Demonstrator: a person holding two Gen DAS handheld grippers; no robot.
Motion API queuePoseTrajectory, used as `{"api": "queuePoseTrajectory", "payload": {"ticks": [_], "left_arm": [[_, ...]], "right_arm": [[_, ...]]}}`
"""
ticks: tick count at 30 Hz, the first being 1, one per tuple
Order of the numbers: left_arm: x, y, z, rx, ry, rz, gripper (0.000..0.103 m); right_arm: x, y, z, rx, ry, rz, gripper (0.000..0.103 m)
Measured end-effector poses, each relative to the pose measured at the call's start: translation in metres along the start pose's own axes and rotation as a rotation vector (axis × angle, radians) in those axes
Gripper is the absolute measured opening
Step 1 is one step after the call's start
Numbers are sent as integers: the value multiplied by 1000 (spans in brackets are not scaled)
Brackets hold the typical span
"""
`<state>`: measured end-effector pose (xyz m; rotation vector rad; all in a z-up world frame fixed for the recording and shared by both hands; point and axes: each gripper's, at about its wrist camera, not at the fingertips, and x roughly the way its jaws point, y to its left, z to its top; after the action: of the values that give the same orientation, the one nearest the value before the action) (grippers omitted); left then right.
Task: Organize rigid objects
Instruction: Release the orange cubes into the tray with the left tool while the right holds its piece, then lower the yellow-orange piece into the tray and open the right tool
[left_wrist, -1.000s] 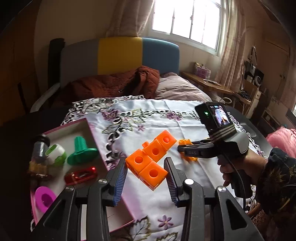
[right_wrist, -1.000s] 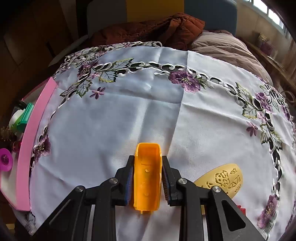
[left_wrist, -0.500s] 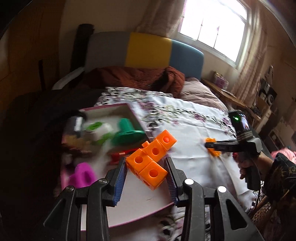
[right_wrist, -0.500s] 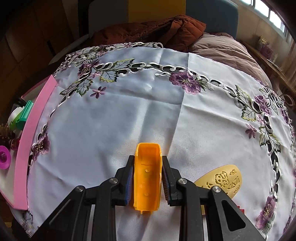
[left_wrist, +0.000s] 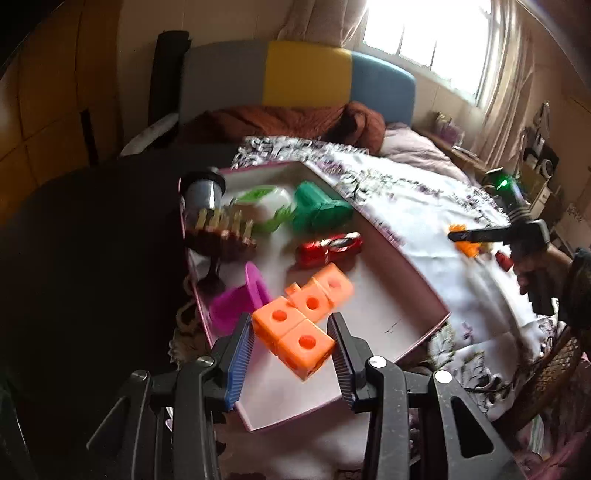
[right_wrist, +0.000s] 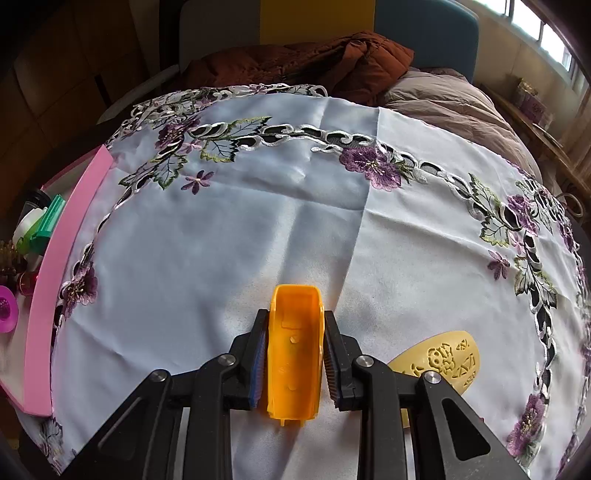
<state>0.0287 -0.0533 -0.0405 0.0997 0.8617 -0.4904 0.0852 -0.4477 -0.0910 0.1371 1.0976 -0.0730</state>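
Note:
My left gripper (left_wrist: 291, 332) is shut on an orange cluster of joined cubes (left_wrist: 301, 319) and holds it above the near part of the pink-rimmed tray (left_wrist: 413, 269). The tray holds a green piece (left_wrist: 319, 210), a red toy car (left_wrist: 328, 249), a magenta ring (left_wrist: 240, 299), a white-green item (left_wrist: 266, 206), a grey-capped jar (left_wrist: 201, 192) and a brown comb-like piece (left_wrist: 221, 236). My right gripper (right_wrist: 293, 343) is shut on a yellow-orange plastic shell (right_wrist: 293, 347) just above the white embroidered cloth (right_wrist: 258, 229). It also shows at the right of the left wrist view (left_wrist: 480, 236).
A pale yellow carved oval (right_wrist: 443, 356) lies on the cloth right of my right gripper. The tray's pink wall (right_wrist: 59, 258) stands at the cloth's left edge. A brown blanket (right_wrist: 303, 62) and a bed lie beyond the table. A wicker chair (left_wrist: 546, 369) is at the right.
My left gripper has swung left with the orange cubes, from over the cloth to over the tray. My right gripper has stayed almost still with the yellow-orange shell.

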Motion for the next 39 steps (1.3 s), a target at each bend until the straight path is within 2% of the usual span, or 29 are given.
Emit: {"api": "queuePoseTrajectory", "payload": {"ticks": [6, 11, 15, 19, 25, 29, 32, 39], "left_arm": [[6, 10, -11, -55, 53, 18, 44], [-5, 13, -5, -94, 15, 46, 44], [-14, 14, 6, -145, -19, 117, 44], [-21, 12, 15, -152, -44, 144, 44], [-25, 11, 17, -154, -46, 166, 44], [-24, 12, 15, -169, -37, 163, 44], [-26, 13, 13, -178, -41, 166, 44], [-31, 19, 11, -197, -50, 169, 45]], "right_arm": [[0, 0, 0, 0, 1, 0, 27], [0, 1, 0, 0, 0, -6, 27], [-1, 0, 2, 13, 4, -2, 27], [-9, -5, 4, 55, -15, 5, 27], [-45, -1, 11, 112, -97, 117, 27], [-74, 38, 15, 44, -133, 228, 27], [-89, 84, 17, -42, -138, 328, 27], [-79, 188, 4, -210, -53, 459, 27]]}}
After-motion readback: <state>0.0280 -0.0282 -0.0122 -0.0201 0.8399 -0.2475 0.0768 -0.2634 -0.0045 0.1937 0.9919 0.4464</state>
